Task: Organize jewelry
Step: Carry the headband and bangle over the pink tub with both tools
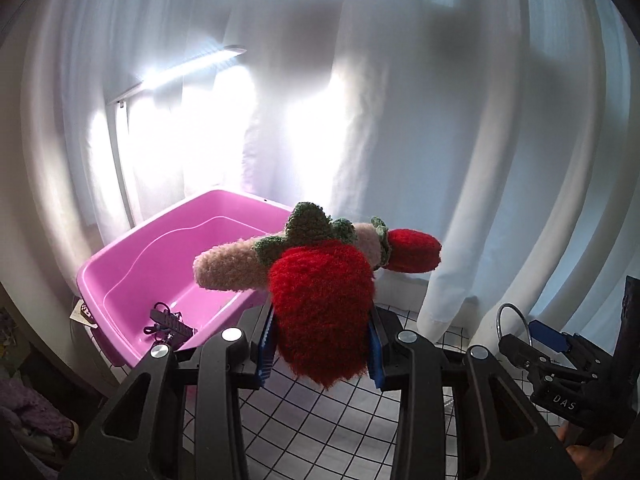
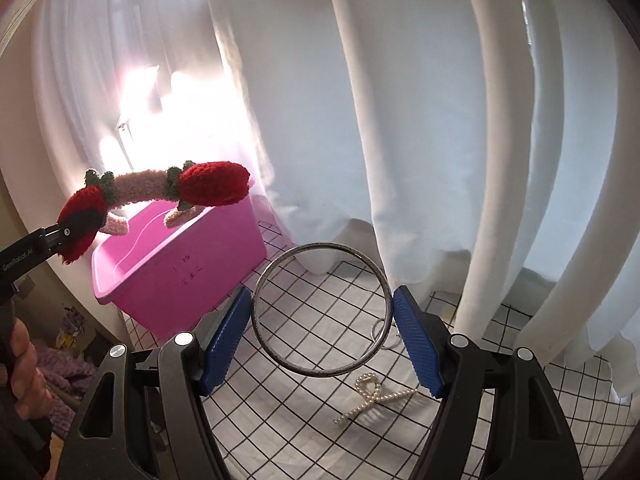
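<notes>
Two items mid-carry: left gripper (image 1: 322, 344) jaws clamped on the plush strawberry headband (image 1: 320, 280), right gripper (image 2: 322, 320) jaws wide, holding the metal bangle (image 2: 322, 310). Next: drop both into pink bin (image 2: 176, 276), left of frame; pearl clip (image 2: 372, 398) remains on desk.

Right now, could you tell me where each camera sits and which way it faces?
Left wrist: on the left gripper, looking along its fingers at the fuzzy strawberry headband it clamps, pink bin behind.
Right wrist: on the right gripper, looking at the metal bangle it holds; a hand shows at left.
Shared: headband, bin, bangle, white curtain.
</notes>
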The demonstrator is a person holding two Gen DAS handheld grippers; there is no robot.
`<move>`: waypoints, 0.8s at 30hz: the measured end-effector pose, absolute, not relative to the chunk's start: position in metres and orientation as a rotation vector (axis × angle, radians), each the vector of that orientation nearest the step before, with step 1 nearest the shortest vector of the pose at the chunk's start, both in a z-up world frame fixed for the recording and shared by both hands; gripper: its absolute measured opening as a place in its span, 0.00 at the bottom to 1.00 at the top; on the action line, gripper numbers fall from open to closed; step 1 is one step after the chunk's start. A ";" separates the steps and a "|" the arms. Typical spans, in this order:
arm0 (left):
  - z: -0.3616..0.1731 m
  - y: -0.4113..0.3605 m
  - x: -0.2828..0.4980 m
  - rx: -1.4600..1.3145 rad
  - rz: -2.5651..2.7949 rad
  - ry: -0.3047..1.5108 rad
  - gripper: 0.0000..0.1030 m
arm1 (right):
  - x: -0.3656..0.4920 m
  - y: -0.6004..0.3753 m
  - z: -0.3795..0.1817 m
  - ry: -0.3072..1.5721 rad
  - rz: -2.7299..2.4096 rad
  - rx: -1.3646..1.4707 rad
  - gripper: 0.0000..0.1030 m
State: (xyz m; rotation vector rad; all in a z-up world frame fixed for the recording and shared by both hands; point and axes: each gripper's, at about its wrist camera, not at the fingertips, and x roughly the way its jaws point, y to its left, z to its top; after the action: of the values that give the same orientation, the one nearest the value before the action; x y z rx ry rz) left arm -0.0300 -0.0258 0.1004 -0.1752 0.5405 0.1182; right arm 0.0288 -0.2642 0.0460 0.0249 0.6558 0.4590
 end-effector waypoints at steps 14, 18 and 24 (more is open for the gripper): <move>0.109 0.133 0.024 -0.197 0.251 0.543 0.34 | 0.098 -0.084 0.076 0.630 0.610 -0.042 0.68; 0.096 0.161 0.040 -0.210 0.258 0.581 0.34 | 0.119 -0.035 0.075 0.655 0.643 -0.075 0.68; 0.070 0.182 0.059 -0.196 0.232 0.636 0.35 | 0.150 0.025 0.061 0.715 0.684 -0.137 0.68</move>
State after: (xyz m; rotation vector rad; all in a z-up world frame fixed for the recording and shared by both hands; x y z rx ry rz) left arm 0.0588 0.1819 0.0702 -0.1956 0.6356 0.2316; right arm 0.1497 0.0248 0.0611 -0.1375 0.7154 0.6837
